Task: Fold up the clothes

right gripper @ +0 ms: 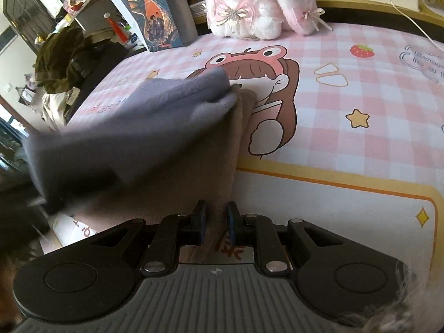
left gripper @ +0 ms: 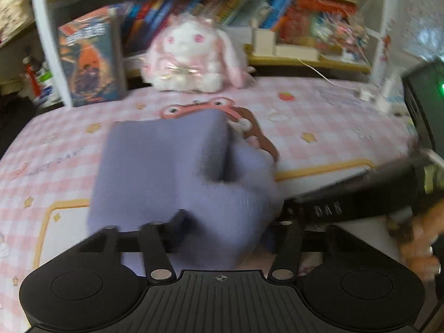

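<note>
A lavender-grey cloth lies on the pink checked table mat, one part lifted and draped over my left gripper, which covers its fingers. In the right wrist view the same cloth rises to the left, with a beige-brown layer under it. My right gripper has its fingers close together on the near edge of that beige layer. The right gripper body shows at the right of the left wrist view.
A white and pink plush rabbit sits at the back of the mat, also in the right wrist view. A tall book stands at the back left. Shelves of books are behind. A dark garment lies off the table's left.
</note>
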{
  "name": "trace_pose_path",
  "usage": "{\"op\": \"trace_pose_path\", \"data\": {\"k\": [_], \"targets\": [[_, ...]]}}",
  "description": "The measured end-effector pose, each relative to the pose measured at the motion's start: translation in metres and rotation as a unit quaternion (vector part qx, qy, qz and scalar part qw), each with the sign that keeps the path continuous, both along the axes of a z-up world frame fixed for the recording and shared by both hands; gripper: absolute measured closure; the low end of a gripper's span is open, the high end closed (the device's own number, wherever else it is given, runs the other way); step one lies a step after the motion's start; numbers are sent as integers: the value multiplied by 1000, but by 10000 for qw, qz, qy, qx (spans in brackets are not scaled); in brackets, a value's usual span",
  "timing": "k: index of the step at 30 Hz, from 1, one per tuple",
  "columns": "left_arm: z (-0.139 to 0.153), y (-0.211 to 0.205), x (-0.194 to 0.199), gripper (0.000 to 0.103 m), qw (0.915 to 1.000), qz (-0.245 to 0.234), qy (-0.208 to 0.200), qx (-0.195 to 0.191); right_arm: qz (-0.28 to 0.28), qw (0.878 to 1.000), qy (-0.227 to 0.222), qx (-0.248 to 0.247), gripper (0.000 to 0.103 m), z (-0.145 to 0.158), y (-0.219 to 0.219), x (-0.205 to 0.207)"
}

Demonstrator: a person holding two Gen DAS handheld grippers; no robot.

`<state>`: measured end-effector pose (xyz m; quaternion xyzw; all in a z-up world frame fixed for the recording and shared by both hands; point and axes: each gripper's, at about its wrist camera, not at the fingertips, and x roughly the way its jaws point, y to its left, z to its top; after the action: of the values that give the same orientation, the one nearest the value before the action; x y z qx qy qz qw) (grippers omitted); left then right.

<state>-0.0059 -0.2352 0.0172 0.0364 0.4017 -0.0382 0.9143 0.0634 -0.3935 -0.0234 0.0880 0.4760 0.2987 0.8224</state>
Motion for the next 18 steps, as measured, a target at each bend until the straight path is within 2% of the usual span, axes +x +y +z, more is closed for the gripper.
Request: {"op": "trace_pose_path", "data": {"k": [1, 2, 5, 6, 8, 10, 13, 15, 17, 18], "targets": [[2, -1, -3, 33, 9999, -67, -42, -102, -1, 10000, 21, 41, 83, 1, -3, 1], [4, -1, -5, 31, 9997, -134, -83, -204, -2, 10000, 42, 83, 75, 1, -6, 1], [14, 3, -13, 29, 9973, -325, -190, -627, -4, 9997, 104, 206, 70, 3, -15, 4], [19, 8, -16, 29, 9951, -369, -263, -875, -5, 9996, 125, 248, 69, 4, -18, 4], [30, 25, -27, 29, 9859, -307, -511, -1563, -137, 9987, 141, 475, 58, 12, -30, 7], [40, 45, -37, 29, 9727, -75, -846, -2160, -217, 9963, 235, 800, 48, 19, -39, 11], [44, 77, -41, 30, 9615, 608, -1196, -2399, -162, 9871, 586, 1482, 27, 25, -44, 17], [34, 73, -39, 32, 9688, 592, -995, -2191, 5, 9782, 863, 1890, 21, 24, -39, 19], [24, 69, -36, 35, 9752, 576, -794, -1982, 122, 9744, 1051, 1985, 15, 21, -27, 20], [20, 68, -34, 41, 9781, 568, -693, -1876, 144, 9737, 1129, 1974, 15, 19, -20, 21]]}}
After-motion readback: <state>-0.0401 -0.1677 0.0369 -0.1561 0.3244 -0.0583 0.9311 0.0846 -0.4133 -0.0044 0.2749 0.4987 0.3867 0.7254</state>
